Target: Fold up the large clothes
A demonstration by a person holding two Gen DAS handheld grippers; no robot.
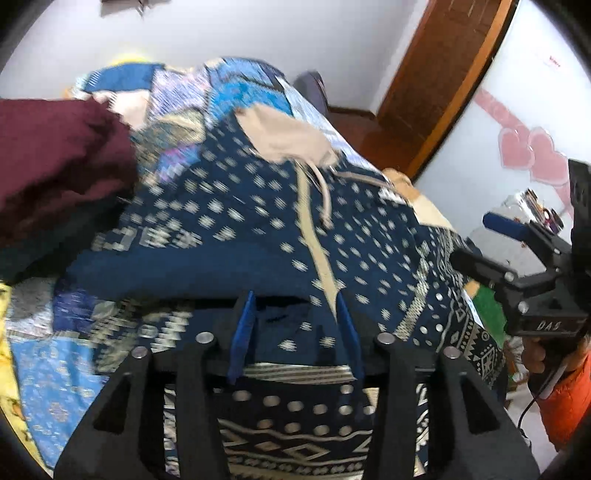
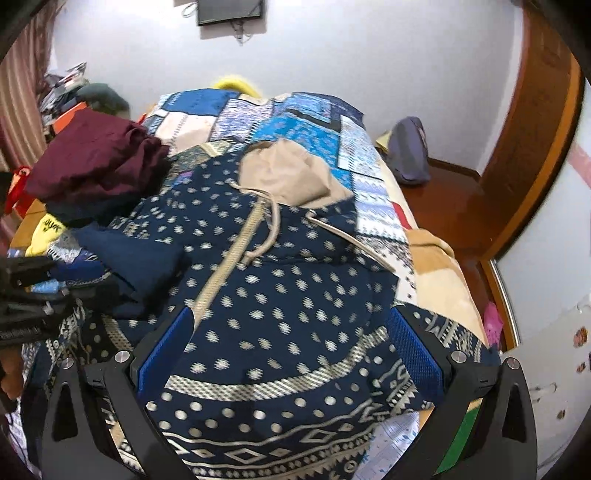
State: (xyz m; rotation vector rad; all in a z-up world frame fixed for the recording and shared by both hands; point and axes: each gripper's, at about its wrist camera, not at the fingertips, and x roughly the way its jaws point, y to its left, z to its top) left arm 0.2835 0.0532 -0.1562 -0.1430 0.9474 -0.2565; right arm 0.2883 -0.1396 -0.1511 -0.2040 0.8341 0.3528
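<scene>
Your left wrist camera looks steeply down, close over the near edge of the bed; your right wrist camera sits just beside it, facing the same way. Both share the navy patterned hoodie, maroon garment and far wall.

Bright room, soft light, bent edges

We see even daylight on the white wall, with no hard shadows. The left wrist view smears the blue jacket near 9 o'clock. Both pictures curve like a bowl, and black corners ring the rims. The floor shines a little at 3 o'clock.
</scene>
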